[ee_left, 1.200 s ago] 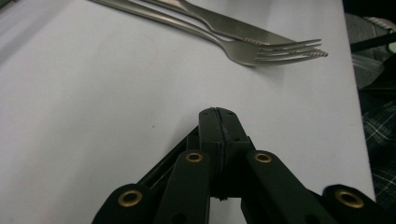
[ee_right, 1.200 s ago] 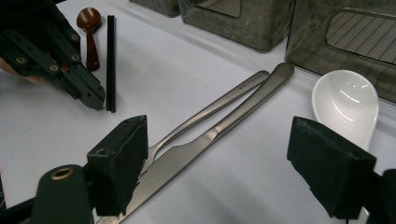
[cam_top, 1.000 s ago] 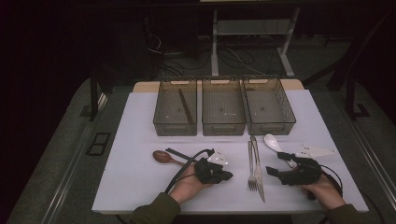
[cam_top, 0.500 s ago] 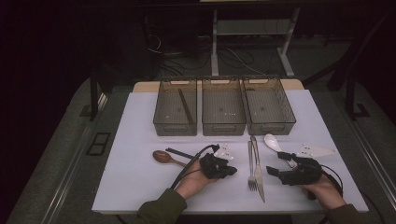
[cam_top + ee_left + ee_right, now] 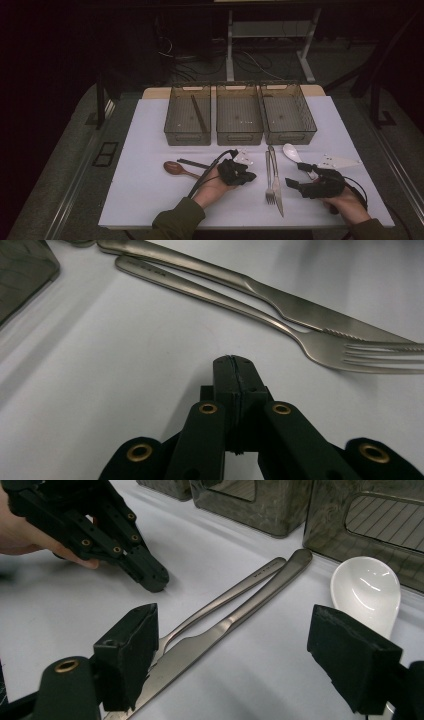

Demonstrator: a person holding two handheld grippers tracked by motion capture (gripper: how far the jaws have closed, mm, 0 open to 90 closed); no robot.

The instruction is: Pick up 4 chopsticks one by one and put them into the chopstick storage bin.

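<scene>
Your left gripper [image 5: 248, 176] sits low over the white table [image 5: 150, 200], jaws pressed tight together with nothing between them, its tip aimed at the fork [image 5: 270, 175] and just short of it. In the left gripper view the closed jaws point toward the fork's [image 5: 280, 325] neck, with a strip of bare table between tip and metal.

Fork and knife [image 5: 275, 180] lie side by side, touching or very nearly so, in front of the middle bin [image 5: 239, 135]. Their long axes run from the bins toward you: handles at the far end near the bins, the fork's tines and the knife's blade tip at your end. The knife lies on the fork's right and reaches a little closer to you.

Your right gripper [image 5: 295, 185] rests on the other side of the pair, jaws spread wide and empty. In the right gripper view the fork [image 5: 220, 602] and knife [image 5: 240, 615] run on a slant between the two pads, nearer the left-hand one, and neither pad is gripping them. The white spoon [image 5: 367, 592] lies by the right-hand pad, its bowl up.
</scene>
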